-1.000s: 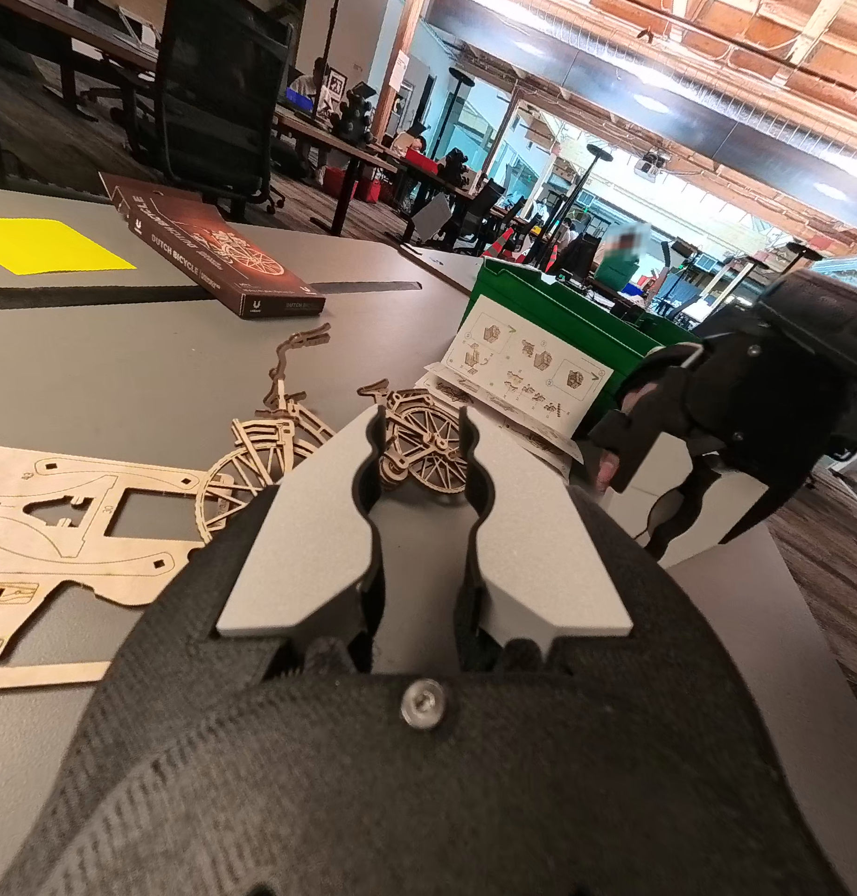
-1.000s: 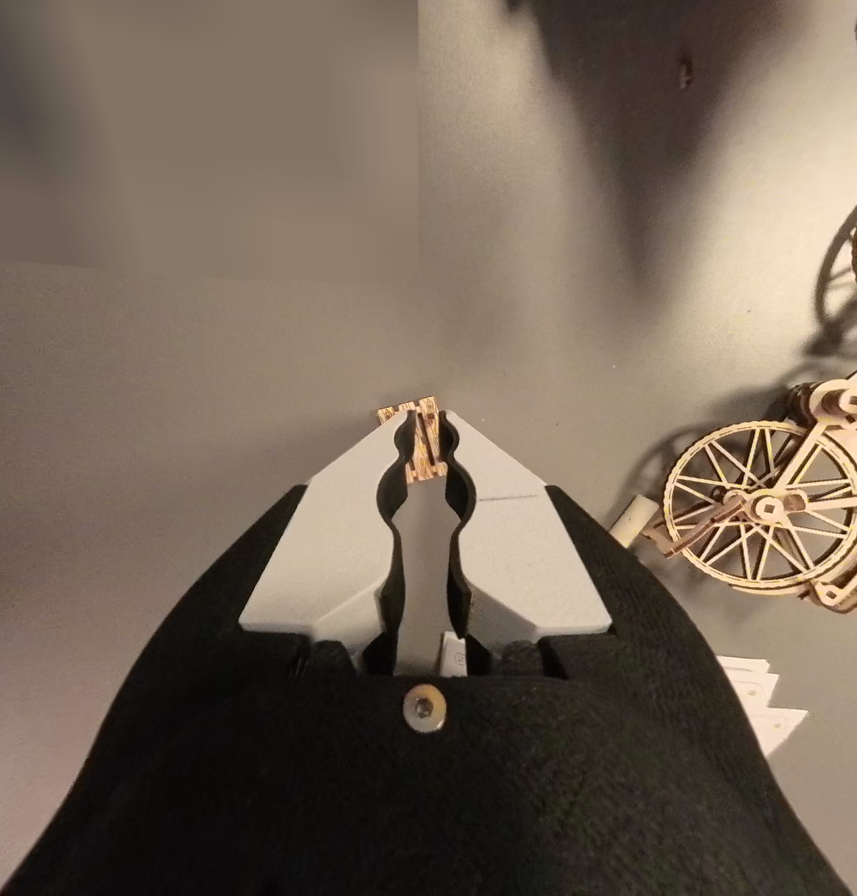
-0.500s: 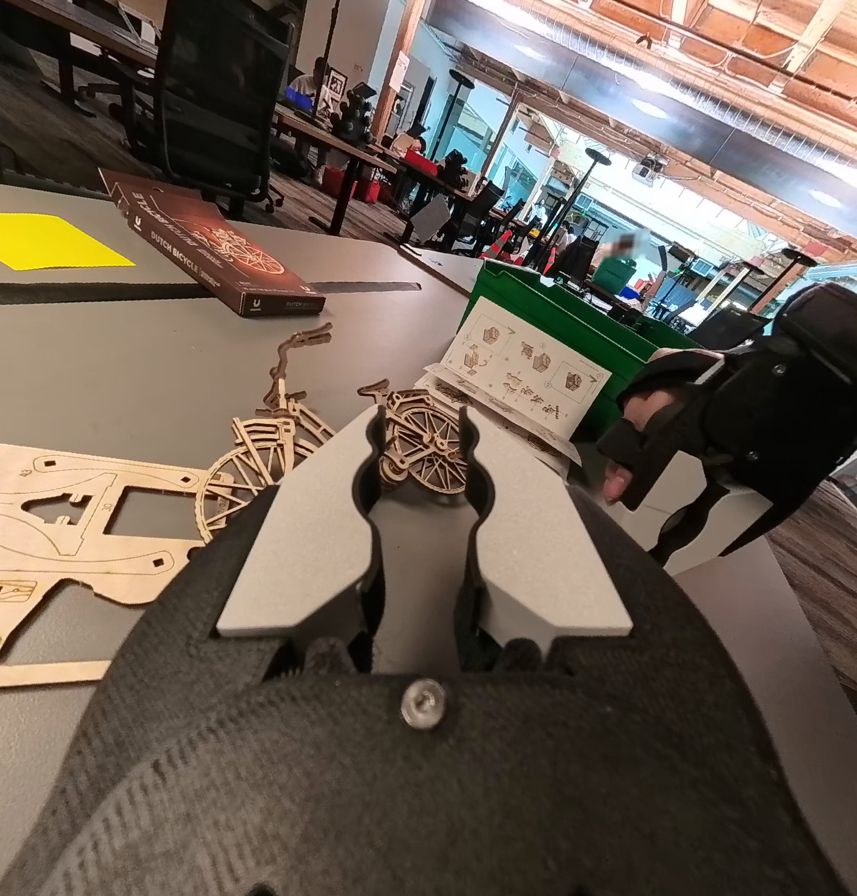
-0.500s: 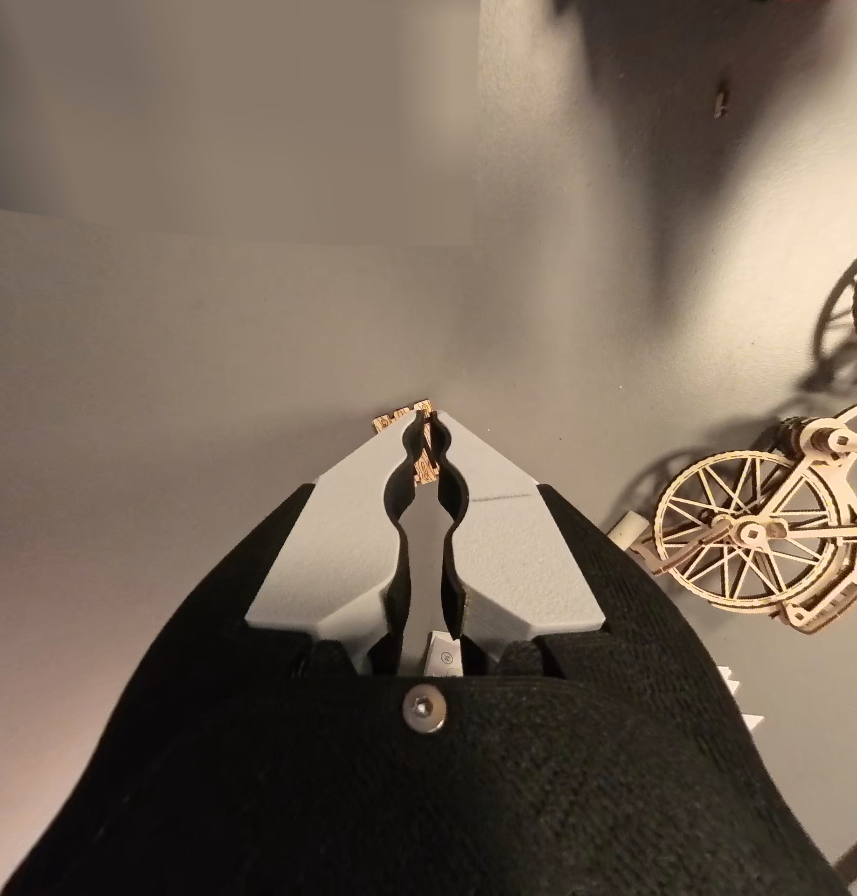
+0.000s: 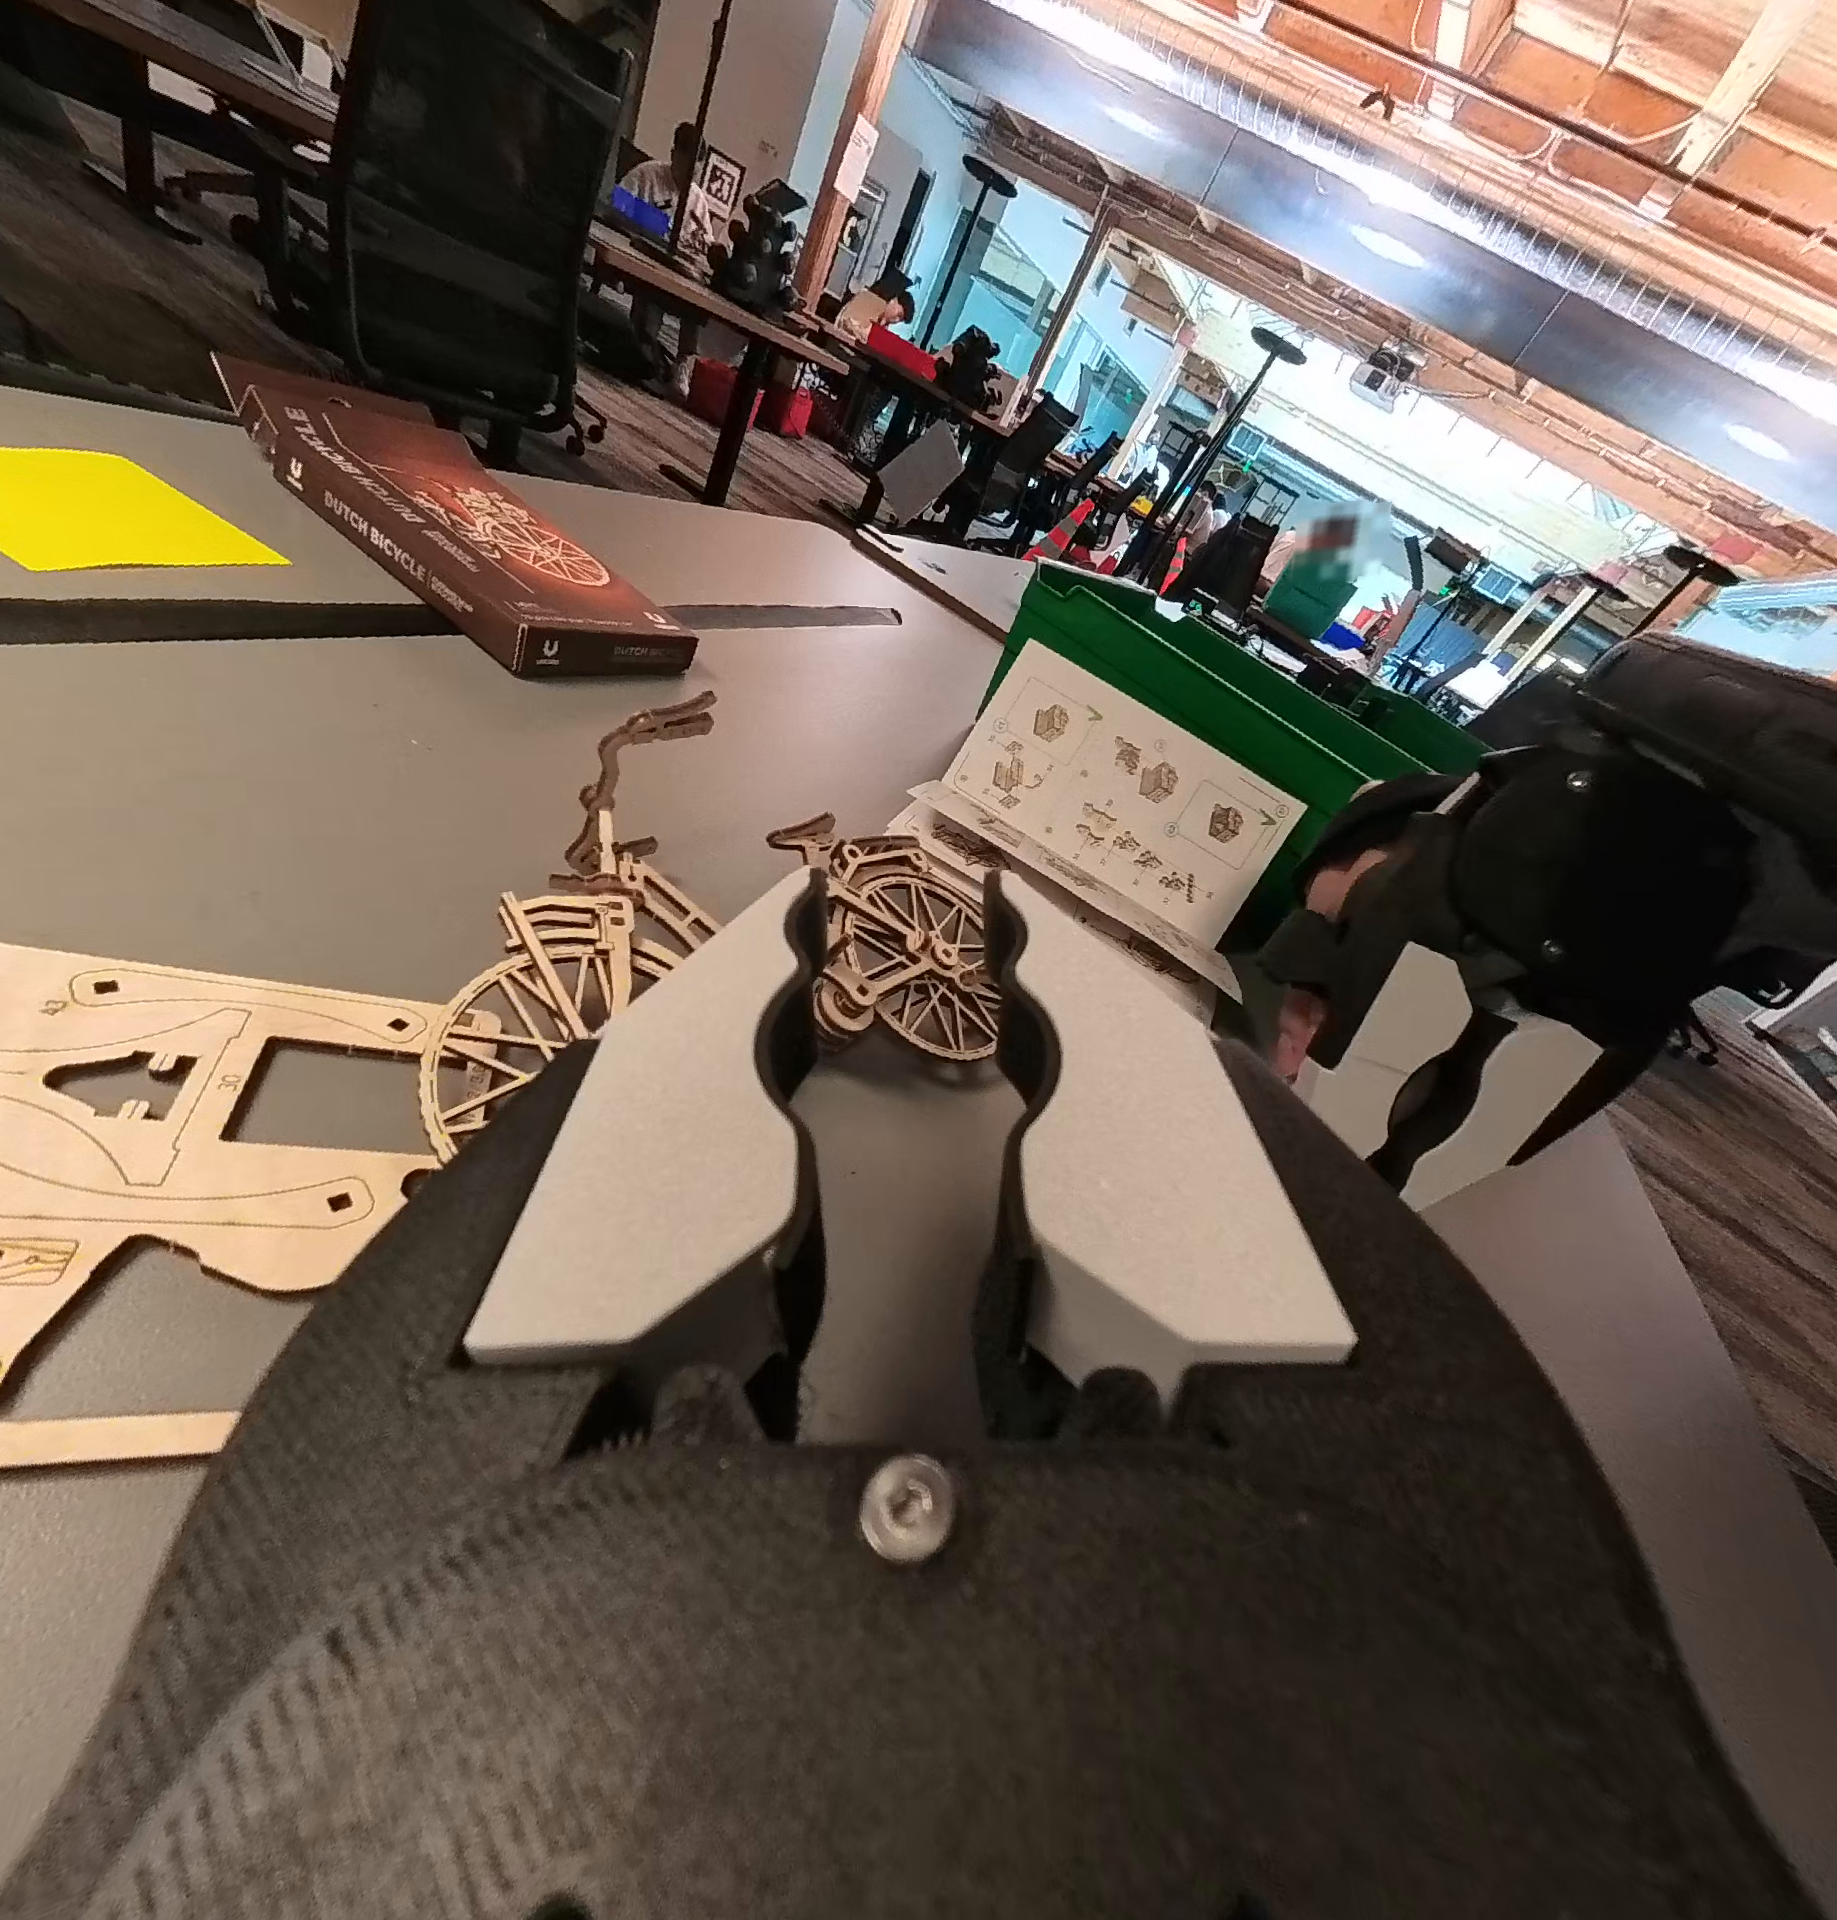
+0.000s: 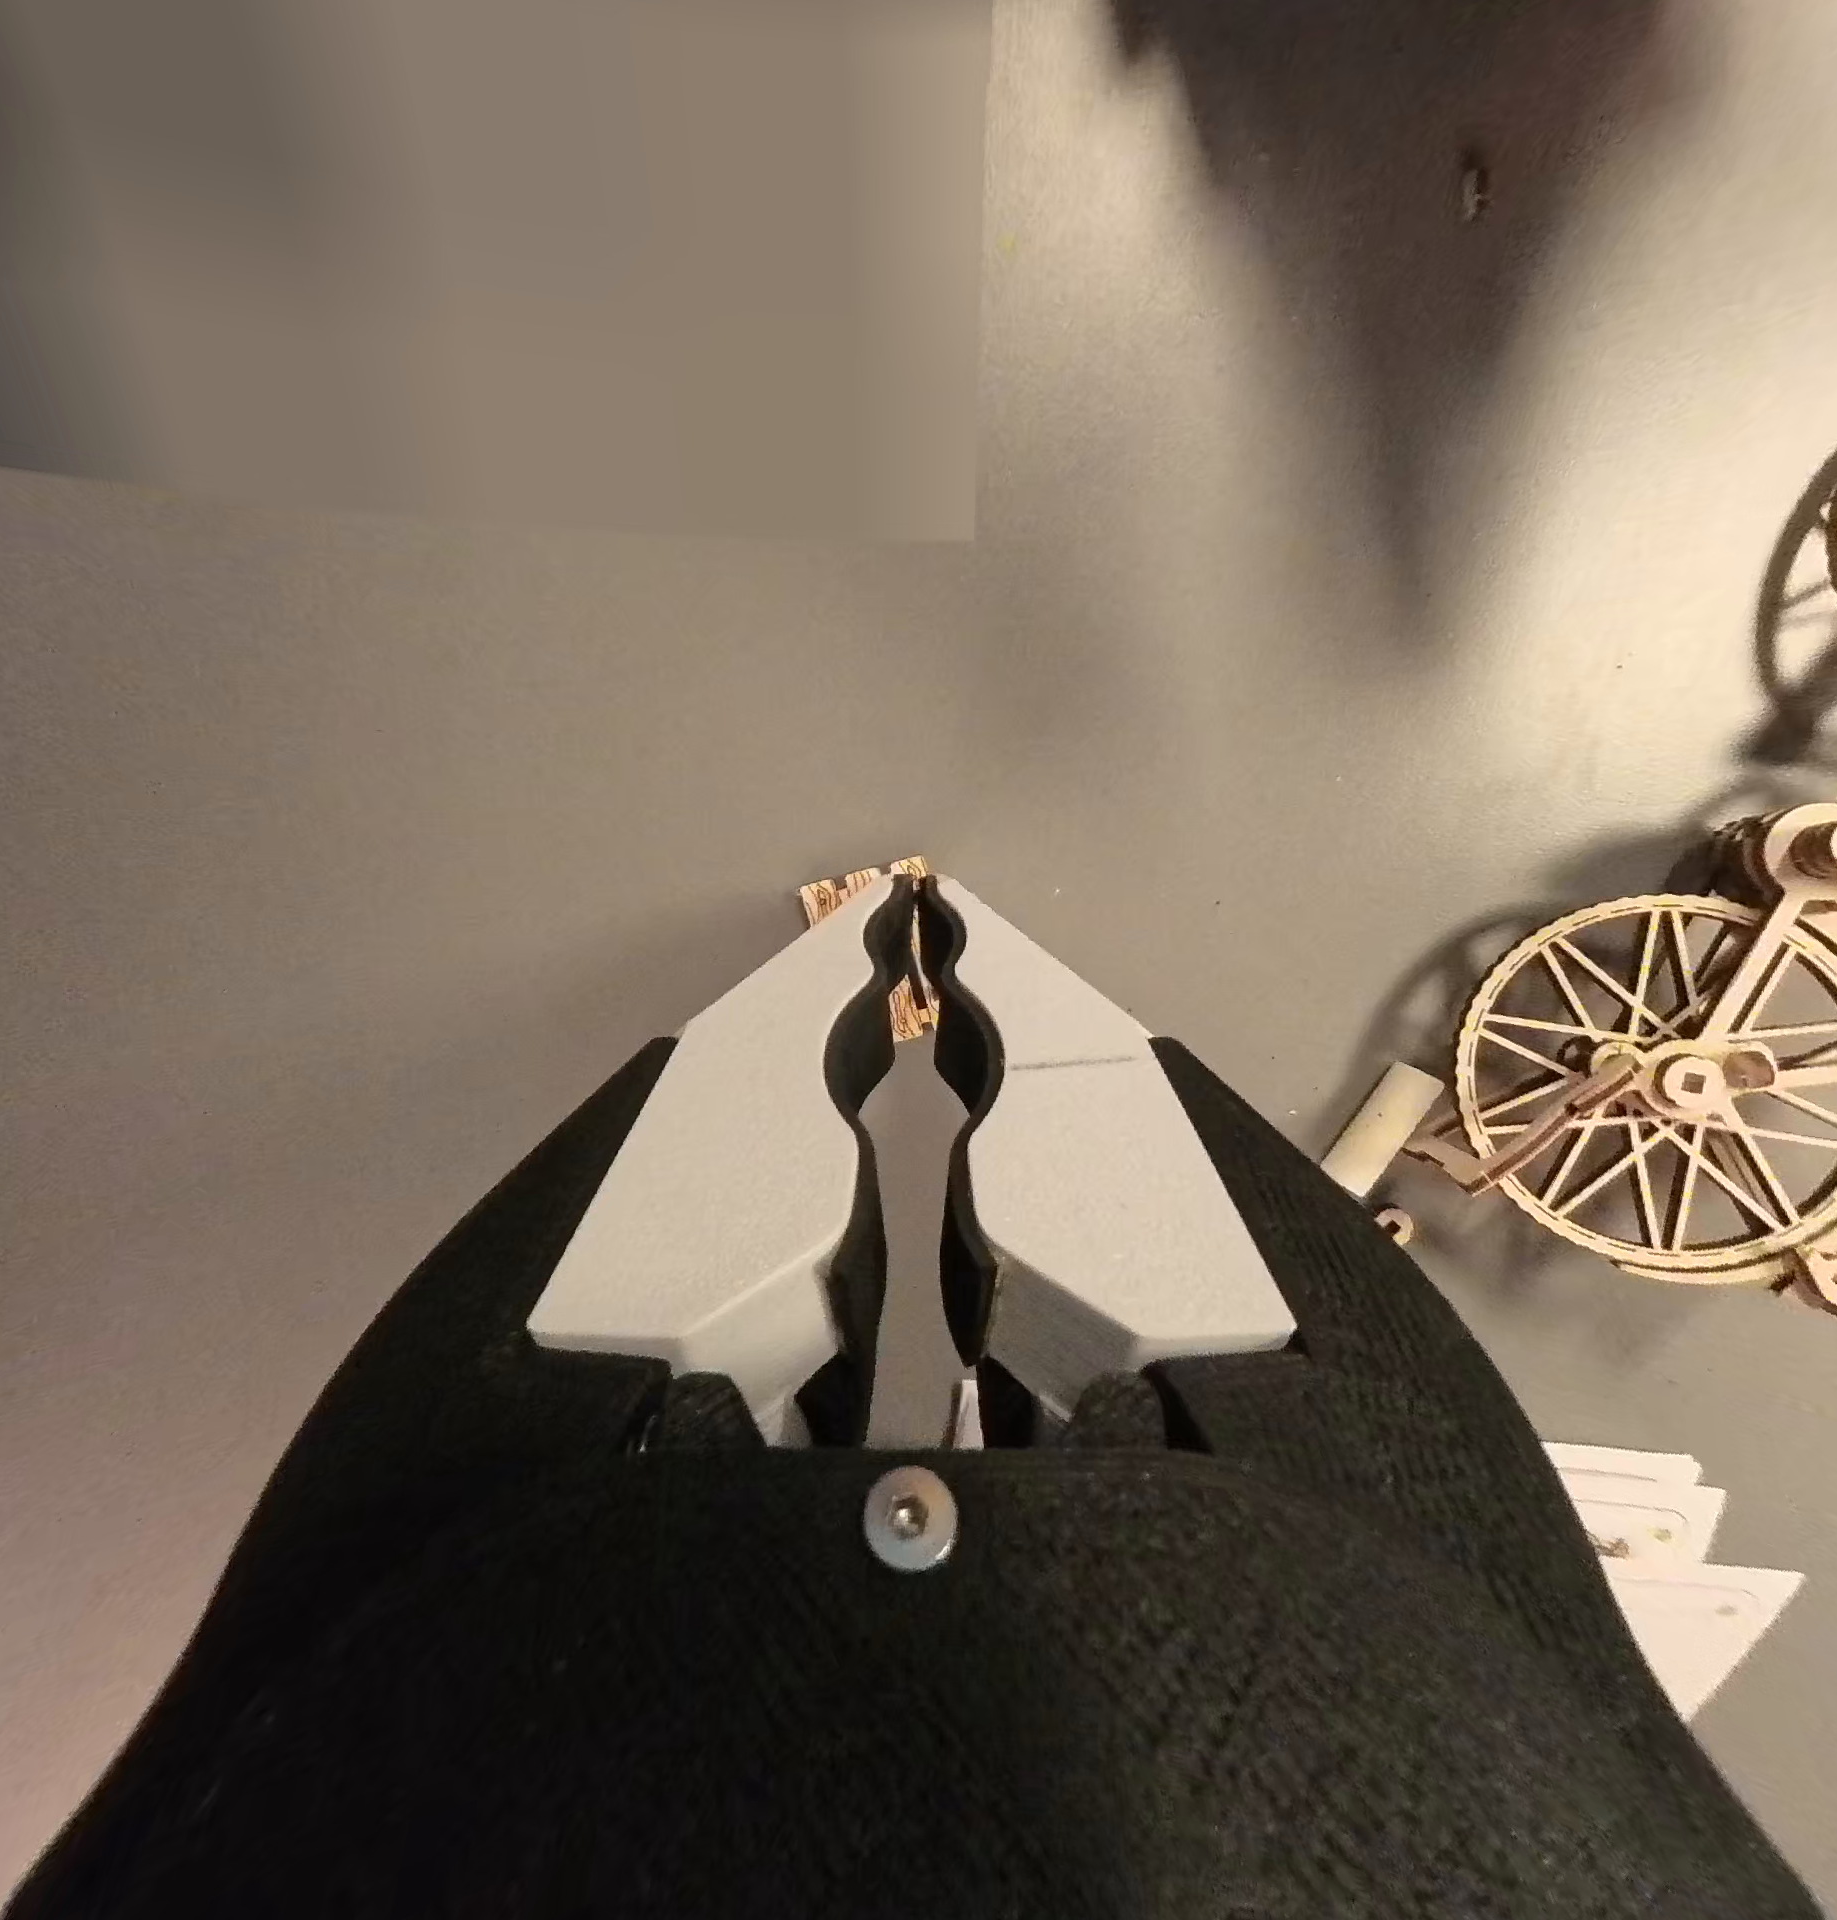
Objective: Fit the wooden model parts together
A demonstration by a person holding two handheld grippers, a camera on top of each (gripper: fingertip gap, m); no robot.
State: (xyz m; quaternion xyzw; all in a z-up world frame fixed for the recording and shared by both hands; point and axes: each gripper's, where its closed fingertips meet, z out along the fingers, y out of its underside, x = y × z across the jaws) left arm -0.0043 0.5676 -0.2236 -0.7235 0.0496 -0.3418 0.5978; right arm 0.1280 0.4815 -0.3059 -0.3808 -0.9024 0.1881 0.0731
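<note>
A wooden bicycle model (image 5: 893, 956) lies on its side on the grey table, just beyond my left gripper (image 5: 903, 894), which is open and empty. Its rear wheel also shows in the right wrist view (image 6: 1662, 1091). My right gripper (image 6: 922, 888) is shut on a small flat wooden part (image 6: 841, 902), which sticks out past its tips over the table. The right gripper also shows at the right of the left wrist view (image 5: 1579, 935), pointing down at the table.
A cut-out plywood sheet (image 5: 114, 1101) lies at the left. The brown kit box (image 5: 457, 551) and a yellow sheet (image 5: 93, 509) lie farther back. An instruction booklet (image 5: 1111, 821) leans against a green bin (image 5: 1236, 707). White paper (image 6: 1672, 1590) lies by the wheel. The left gripper's tips are roughly 20 cm from the right gripper's.
My right gripper's jaws have closed tighter on the small wooden part and it has shifted slightly. My left gripper has stayed in place, open.
</note>
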